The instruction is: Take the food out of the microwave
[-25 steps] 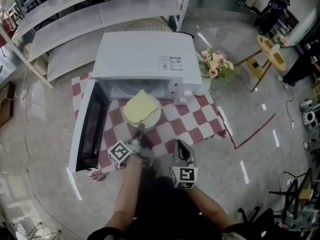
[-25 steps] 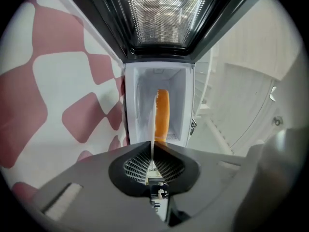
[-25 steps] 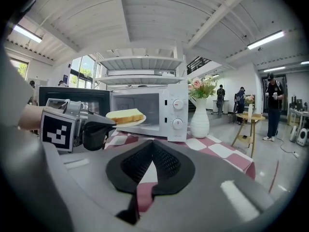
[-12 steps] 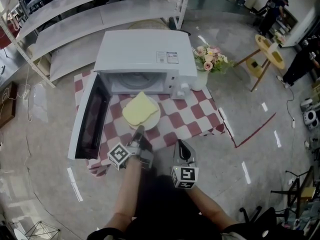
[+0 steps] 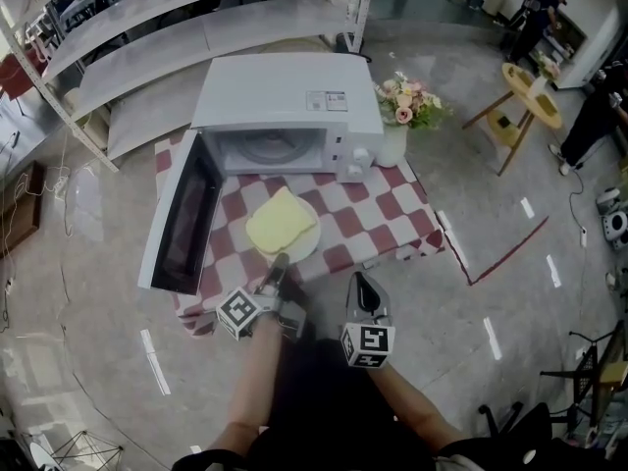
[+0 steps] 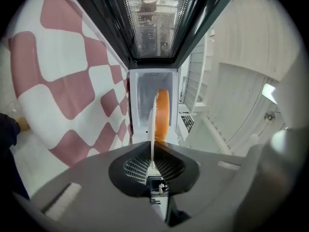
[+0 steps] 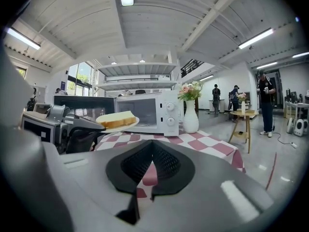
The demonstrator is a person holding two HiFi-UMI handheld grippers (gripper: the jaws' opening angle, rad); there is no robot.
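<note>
The left gripper [image 5: 279, 263] stays clamped on the rim of the plate [image 5: 306, 249] with 1 bread slice [image 5: 280, 222] on it. A second ago it sat at the mouth of the microwave [image 5: 285, 106] — now it is clear, above the checked cloth [image 5: 392, 214]. The right gripper [image 5: 361, 285] seems closed, empty.

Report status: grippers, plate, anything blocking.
Left gripper shut on plate rim; right gripper shut, empty. Bread on plate, out of microwave, above checkered table. Its door open at left, nothing blocking.
</note>
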